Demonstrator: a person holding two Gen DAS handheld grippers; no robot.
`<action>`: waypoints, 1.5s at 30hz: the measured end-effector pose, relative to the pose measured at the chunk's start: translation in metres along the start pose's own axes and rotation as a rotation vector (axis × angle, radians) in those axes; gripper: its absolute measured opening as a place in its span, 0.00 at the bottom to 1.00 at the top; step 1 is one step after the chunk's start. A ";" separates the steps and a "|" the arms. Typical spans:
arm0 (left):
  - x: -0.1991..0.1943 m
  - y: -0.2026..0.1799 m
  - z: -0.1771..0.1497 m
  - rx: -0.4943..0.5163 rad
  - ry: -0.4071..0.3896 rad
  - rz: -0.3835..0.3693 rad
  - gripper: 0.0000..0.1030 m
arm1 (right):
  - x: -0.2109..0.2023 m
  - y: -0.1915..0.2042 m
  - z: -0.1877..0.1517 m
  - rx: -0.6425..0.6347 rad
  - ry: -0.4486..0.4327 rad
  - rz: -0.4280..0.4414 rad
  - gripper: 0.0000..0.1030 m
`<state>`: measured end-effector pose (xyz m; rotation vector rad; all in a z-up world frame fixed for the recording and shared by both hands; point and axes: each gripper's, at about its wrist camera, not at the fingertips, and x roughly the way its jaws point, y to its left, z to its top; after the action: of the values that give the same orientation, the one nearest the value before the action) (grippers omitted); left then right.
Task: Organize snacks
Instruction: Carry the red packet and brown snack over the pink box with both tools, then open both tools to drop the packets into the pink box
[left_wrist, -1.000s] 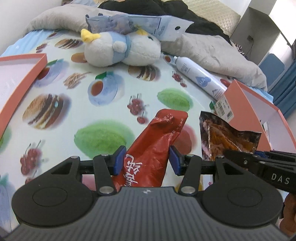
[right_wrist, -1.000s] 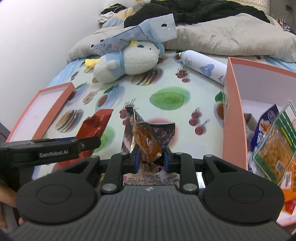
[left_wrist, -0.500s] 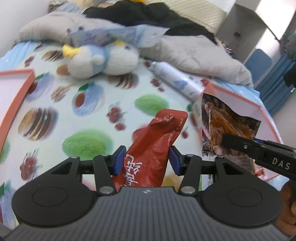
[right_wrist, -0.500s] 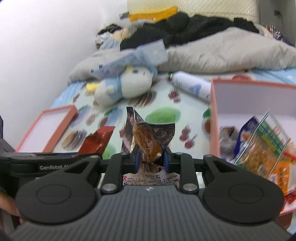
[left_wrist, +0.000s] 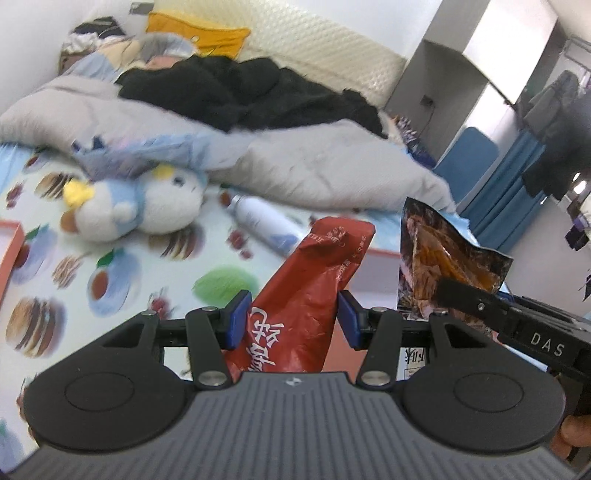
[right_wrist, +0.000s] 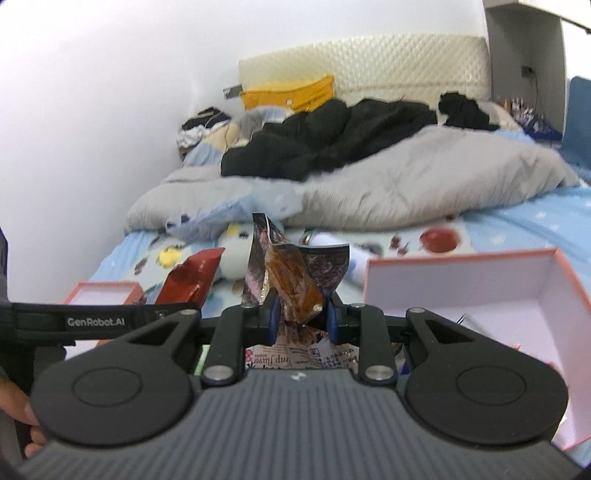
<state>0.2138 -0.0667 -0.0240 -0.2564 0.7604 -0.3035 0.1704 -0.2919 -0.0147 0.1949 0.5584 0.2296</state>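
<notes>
My left gripper (left_wrist: 291, 319) is shut on a red snack packet (left_wrist: 306, 295) with white lettering, held up above the bed. My right gripper (right_wrist: 301, 318) is shut on a dark packet with a brown snack inside (right_wrist: 295, 284). In the left wrist view that dark packet (left_wrist: 439, 254) hangs just to the right, with the right gripper's arm under it. In the right wrist view the red packet (right_wrist: 192, 280) shows at the left, and an open pink box (right_wrist: 480, 291) with a white inside lies at the right.
A plush penguin (left_wrist: 136, 210) and a white spray bottle (left_wrist: 266, 225) lie on the fruit-print sheet. A pink box lid (right_wrist: 103, 293) sits at the left. A grey duvet (right_wrist: 406, 184) and black clothes (left_wrist: 240, 92) are heaped behind. A hand (right_wrist: 18, 413) holds the left gripper.
Both grippers have risen off the bed with their packets, and their views have tilted up toward the headboard. The grips have not changed.
</notes>
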 end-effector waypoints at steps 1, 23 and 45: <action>0.000 -0.005 0.005 0.006 -0.007 -0.004 0.55 | -0.002 -0.002 0.004 -0.003 -0.011 -0.005 0.27; 0.086 -0.123 -0.005 0.145 0.071 -0.138 0.55 | -0.006 -0.112 -0.015 0.077 -0.056 -0.179 0.27; 0.186 -0.131 -0.030 0.216 0.204 -0.088 0.55 | 0.064 -0.176 -0.073 0.211 0.092 -0.224 0.44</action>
<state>0.2972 -0.2587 -0.1191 -0.0549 0.9109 -0.4972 0.2119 -0.4342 -0.1506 0.3248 0.6911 -0.0387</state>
